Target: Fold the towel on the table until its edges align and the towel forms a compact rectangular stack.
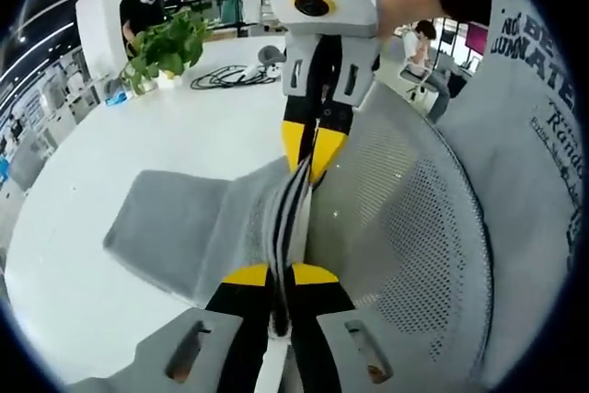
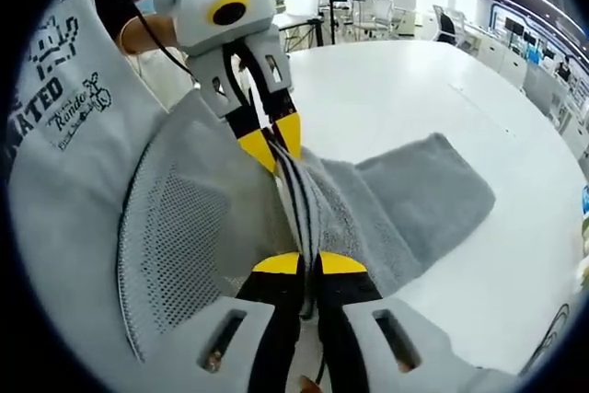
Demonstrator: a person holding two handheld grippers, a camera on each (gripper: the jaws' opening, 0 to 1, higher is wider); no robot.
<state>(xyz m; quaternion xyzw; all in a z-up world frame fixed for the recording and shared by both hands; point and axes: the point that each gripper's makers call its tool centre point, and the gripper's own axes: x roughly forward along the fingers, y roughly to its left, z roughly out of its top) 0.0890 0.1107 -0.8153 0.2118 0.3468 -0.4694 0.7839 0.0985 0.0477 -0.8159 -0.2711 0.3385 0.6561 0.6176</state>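
A grey towel (image 1: pixel 179 227) with a striped border hangs lifted over the white table (image 1: pixel 110 144), its lower part resting on the tabletop. My left gripper (image 1: pixel 282 272) is shut on the striped edge near the bottom of the left gripper view. Facing it, my right gripper (image 1: pixel 311 156) pinches the same edge farther along. In the right gripper view the towel (image 2: pixel 419 200) drapes to the right, my right gripper (image 2: pixel 308 264) is shut on the striped edge, and the left gripper (image 2: pixel 274 143) holds it just beyond. The edge is stretched taut between them.
A perforated grey chair back (image 1: pixel 414 227) stands close on the right, also seen as the chair back (image 2: pixel 184 227) at left. A person's printed shirt (image 1: pixel 543 117) is beside it. A potted plant (image 1: pixel 166 43) and cables (image 1: pixel 230 75) sit at the table's far end.
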